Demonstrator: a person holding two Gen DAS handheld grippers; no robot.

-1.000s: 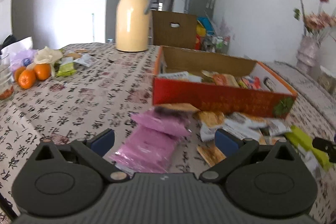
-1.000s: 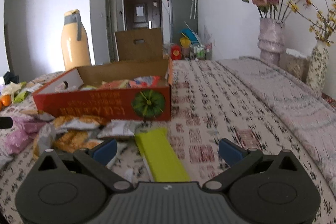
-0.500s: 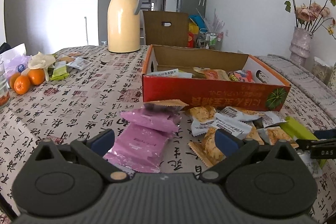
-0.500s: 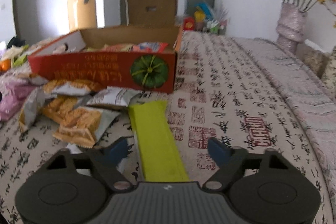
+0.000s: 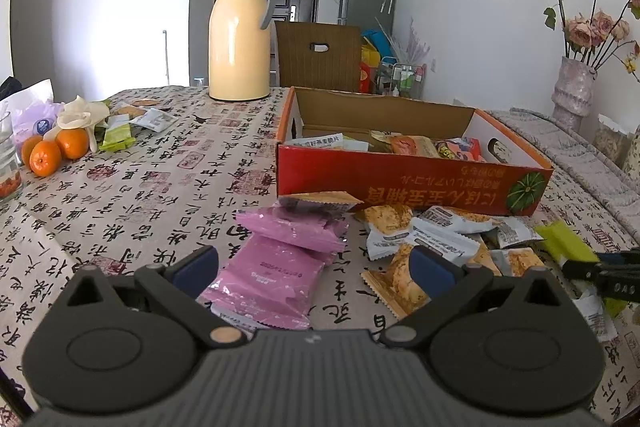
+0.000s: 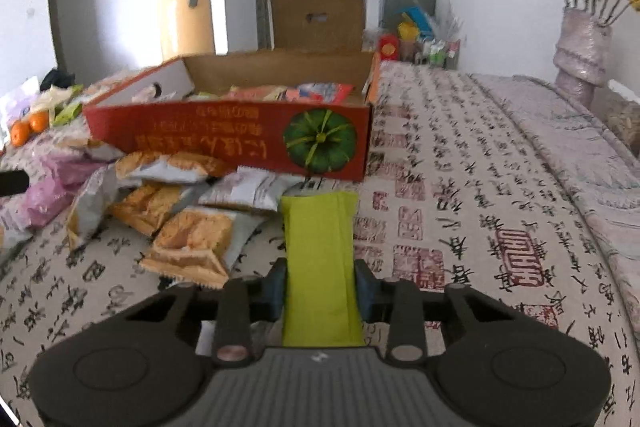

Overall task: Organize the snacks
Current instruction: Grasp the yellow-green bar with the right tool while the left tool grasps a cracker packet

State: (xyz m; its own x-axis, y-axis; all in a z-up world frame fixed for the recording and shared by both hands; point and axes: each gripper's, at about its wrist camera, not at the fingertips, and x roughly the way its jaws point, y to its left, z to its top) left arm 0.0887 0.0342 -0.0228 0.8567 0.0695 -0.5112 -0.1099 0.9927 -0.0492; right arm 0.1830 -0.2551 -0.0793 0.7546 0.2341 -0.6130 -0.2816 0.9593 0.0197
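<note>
Pads of the right hand-held gripper [image 6: 320, 289] have just been closing and now pinch the green snack packet [image 6: 318, 239] lying on the worktop [image 6: 460, 187] just before the red box [image 6: 240, 131]. Lift it level, clear the box's near wall, release inside. The left hand-held gripper [image 5: 312, 263] hovers spread over the pink packets [image 5: 272, 275].

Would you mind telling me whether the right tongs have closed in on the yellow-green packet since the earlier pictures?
Yes. The right tongs have just been closing and now press both sides of the yellow-green packet, which still points toward the red box.
</note>
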